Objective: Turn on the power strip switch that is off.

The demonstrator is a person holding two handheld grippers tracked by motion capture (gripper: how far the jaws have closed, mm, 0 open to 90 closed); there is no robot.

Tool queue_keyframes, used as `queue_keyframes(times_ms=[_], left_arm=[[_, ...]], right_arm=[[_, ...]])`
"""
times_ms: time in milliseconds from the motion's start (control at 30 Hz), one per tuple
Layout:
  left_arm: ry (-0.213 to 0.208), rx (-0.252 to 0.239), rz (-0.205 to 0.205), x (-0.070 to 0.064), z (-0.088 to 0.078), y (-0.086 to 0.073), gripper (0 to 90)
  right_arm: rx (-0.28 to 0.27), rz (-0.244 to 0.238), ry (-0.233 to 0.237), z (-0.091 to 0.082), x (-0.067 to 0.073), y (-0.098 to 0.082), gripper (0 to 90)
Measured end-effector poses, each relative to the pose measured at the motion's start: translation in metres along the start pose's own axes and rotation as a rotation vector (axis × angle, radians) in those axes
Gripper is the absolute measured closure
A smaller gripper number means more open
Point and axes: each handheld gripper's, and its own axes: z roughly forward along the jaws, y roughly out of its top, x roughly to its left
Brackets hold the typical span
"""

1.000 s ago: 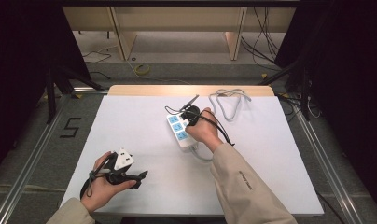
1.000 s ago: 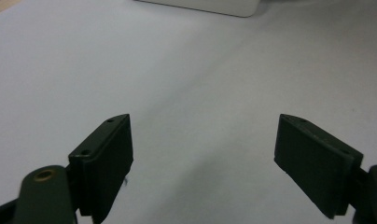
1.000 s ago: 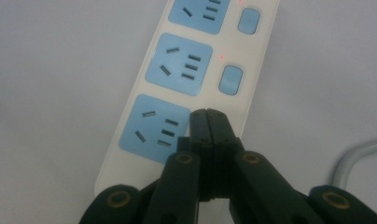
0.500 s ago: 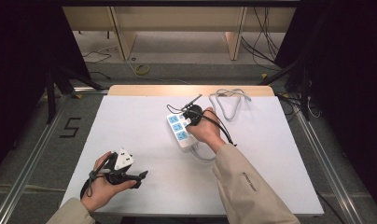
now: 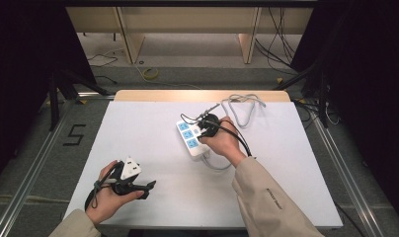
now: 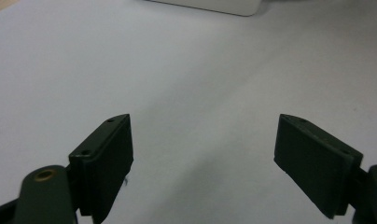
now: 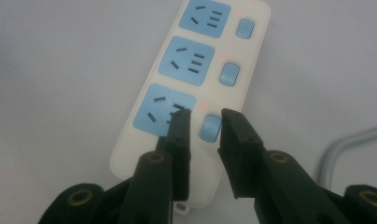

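— Right claw [image 7: 203,121] hovers over the white three-socket power strip with blue faces [image 7: 196,60] mid-counter [image 5: 153,123], jaws just opening, narrow, empty.
— Any lettering?
— Sleeve print's too blurry, maybe. Left claw [image 6: 203,154] wide.

Black digit "5" [image 5: 74,135] marked on grey floor, left of table [image 5: 138,118]. Small dark print on beige sleeve [image 5: 271,196] of right arm, near elbow; too small to read. Power strip [image 7: 144,135]: blue socket faces and blue switches carry no lettering that can be made out. No other readable text.
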Motion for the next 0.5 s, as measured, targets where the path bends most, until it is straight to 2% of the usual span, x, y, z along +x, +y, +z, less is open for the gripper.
queue_keyframes(times_ms=[100, 500], left_arm=[[0.0, 0.002, 0.001, 0.0, 0.0, 0.0, 19.4], [-0.003, 0.006, -0.004, 0.0, 0.001, 0.0, 19.4]], right_arm=[[-0.01, -0.007, -0.001, -0.004, -0.001, -0.007, 71.3], [-0.051, 0.025, 0.028, -0.028, -0.008, -0.043, 64.6]])
